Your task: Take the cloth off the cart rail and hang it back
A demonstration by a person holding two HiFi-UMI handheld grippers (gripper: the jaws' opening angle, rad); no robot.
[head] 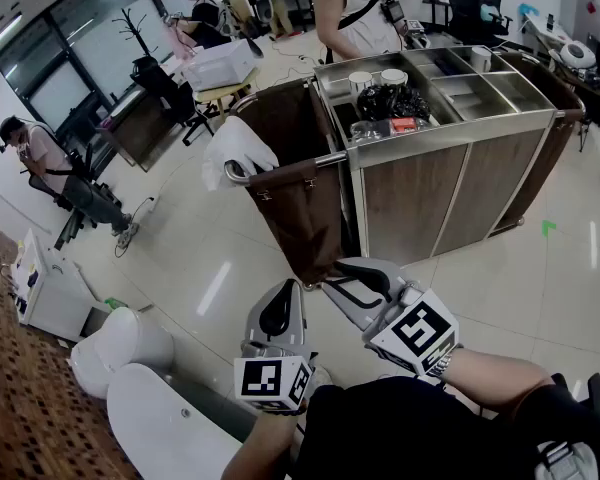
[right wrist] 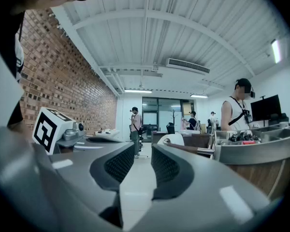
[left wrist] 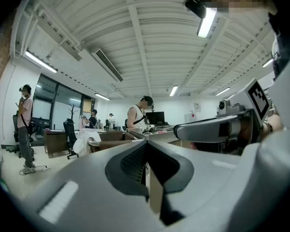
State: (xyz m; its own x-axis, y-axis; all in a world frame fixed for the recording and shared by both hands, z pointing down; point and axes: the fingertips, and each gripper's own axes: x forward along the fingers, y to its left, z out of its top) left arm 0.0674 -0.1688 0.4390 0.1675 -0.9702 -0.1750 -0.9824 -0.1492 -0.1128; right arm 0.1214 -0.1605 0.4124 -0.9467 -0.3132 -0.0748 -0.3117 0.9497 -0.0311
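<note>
So the left claw [head: 283,298] is held closed up, tipped slightly upward; the right claw [head: 355,273] is held level beside it, jaws parted a bit, empty.

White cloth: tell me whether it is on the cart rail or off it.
On the rail. The white cloth drapes bunched over the curved end of the cart rail, beside the brown bag.

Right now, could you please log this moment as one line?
cloth: draped on cart rail, untouched | left gripper: shut, empty | right gripper: open, empty | both short of cart
</note>
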